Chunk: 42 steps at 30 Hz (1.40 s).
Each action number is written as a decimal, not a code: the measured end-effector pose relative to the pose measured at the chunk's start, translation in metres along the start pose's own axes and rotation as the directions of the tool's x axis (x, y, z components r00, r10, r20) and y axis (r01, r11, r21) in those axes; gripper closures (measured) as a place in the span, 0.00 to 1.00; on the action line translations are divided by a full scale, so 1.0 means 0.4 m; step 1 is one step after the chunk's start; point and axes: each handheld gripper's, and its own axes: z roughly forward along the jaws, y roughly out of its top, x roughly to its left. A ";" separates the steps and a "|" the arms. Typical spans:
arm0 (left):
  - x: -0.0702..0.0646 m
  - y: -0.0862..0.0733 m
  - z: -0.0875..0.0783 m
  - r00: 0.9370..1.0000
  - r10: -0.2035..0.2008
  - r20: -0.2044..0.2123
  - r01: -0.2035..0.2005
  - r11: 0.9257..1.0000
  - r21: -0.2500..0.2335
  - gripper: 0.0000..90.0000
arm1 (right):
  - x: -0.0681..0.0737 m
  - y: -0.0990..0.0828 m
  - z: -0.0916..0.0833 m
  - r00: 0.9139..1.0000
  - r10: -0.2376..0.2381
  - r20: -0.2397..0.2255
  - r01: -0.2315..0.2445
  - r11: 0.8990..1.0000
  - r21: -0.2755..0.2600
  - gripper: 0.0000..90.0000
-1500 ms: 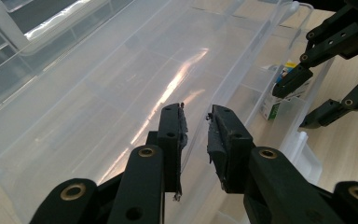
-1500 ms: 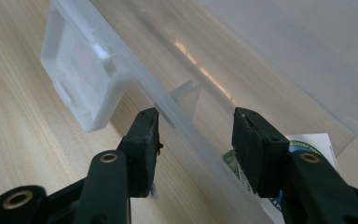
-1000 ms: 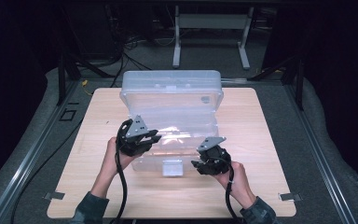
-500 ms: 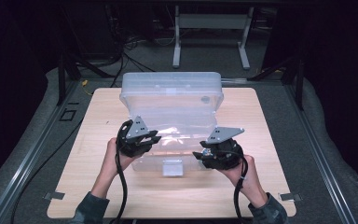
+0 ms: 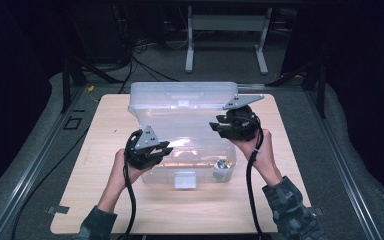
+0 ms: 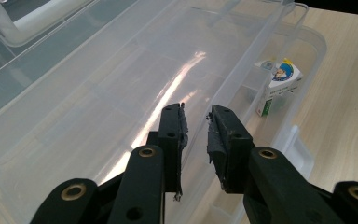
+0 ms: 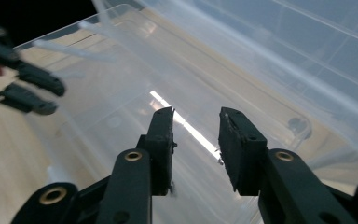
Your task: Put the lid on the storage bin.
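A clear plastic storage box (image 5: 180,120) with a clear lid stands mid-table. A small printed carton (image 5: 223,167) lies inside at its front right corner and also appears in the left gripper view (image 6: 279,79). My left gripper (image 5: 167,148) sits at the box's front left, and its jaws (image 6: 196,112) are closed on the clear front edge (image 6: 242,70). My right gripper (image 5: 215,125) hangs above the box's right side. Its jaws (image 7: 196,114) have just been closing and stand apart over the lid (image 7: 261,56), with nothing between them.
The box rests on a light wooden table (image 5: 100,130) with dark padded floor around it. A white latch (image 5: 185,179) sits at the middle of the front wall. A metal stand (image 5: 225,30) and cables lie beyond the far edge. The left gripper (image 7: 32,93) appears blurred in the right gripper view.
My right gripper has risen from beside the box's front right corner to above its right side, farther back. The left gripper and the box have stayed put.
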 end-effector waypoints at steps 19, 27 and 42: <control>-0.013 -0.020 -0.021 0.996 -0.082 0.029 0.081 0.995 0.058 0.55 | -0.005 -0.028 0.028 0.999 0.036 0.014 -0.036 0.997 -0.063 0.92; -0.032 -0.044 -0.085 0.995 -0.095 -0.018 0.096 0.994 0.050 0.29 | 0.008 -0.045 0.023 1.000 0.026 0.016 -0.025 0.999 -0.047 0.91; -0.029 -0.147 -0.155 0.976 -0.174 -0.131 0.179 0.983 0.030 0.11 | 0.021 -0.074 0.017 0.999 0.038 -0.014 -0.038 0.999 -0.033 0.91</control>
